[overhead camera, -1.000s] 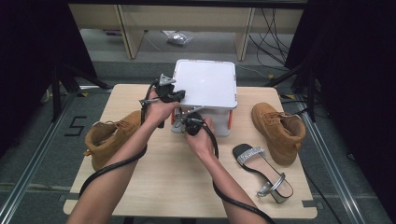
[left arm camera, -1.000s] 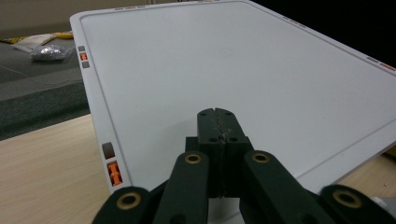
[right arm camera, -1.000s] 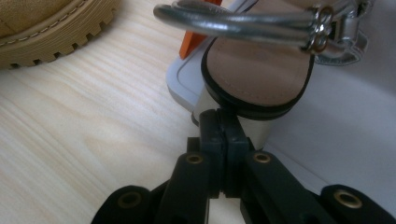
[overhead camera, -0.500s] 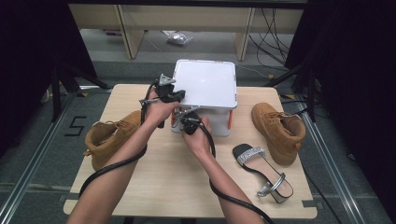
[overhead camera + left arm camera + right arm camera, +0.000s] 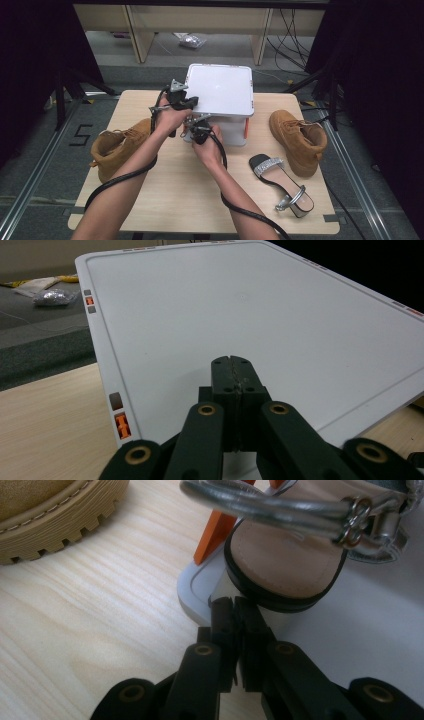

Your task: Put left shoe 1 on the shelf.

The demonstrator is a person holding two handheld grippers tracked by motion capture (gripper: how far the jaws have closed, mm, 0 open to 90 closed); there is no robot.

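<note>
Table: pale wooden rectangular table [image 5: 165, 200]; it carries every item listed below.
Box: white plastic storage box with a flat white lid [image 5: 220, 90] and orange latches, standing at 12 o'clock of the table centre. In the left gripper view the lid [image 5: 240, 315] lies under the jaws.
Right boot: tan suede lace-up boot [image 5: 296, 137] at 3 o'clock of the box, well apart from both grippers.
Left boot: second tan suede boot [image 5: 112, 150] at 8 o'clock of the box, just beside the person's left forearm; its ridged sole [image 5: 60, 515] shows at 10 o'clock in the right gripper view.
Sandal on the table: black heeled sandal with a silver glitter strap [image 5: 280, 182] at 5 o'clock of the box.
Sandal in the box: matching sandal with a tan insole and silver buckle strap [image 5: 285, 555], behind the clear box wall, at 12 o'clock of the right jaw tips and close to them.
Left gripper: black two-jaw hand-held gripper [image 5: 189, 101] at the lid's 9 o'clock edge; jaws [image 5: 231, 365] pressed together over the lid, nothing between them.
Right gripper: black two-jaw hand-held gripper [image 5: 197, 131] at the box's 7 o'clock lower corner; jaws [image 5: 232, 605] nearly together, a thin slit between them, at the grey base corner of the box. Whether they pinch that corner cannot be told.
</note>
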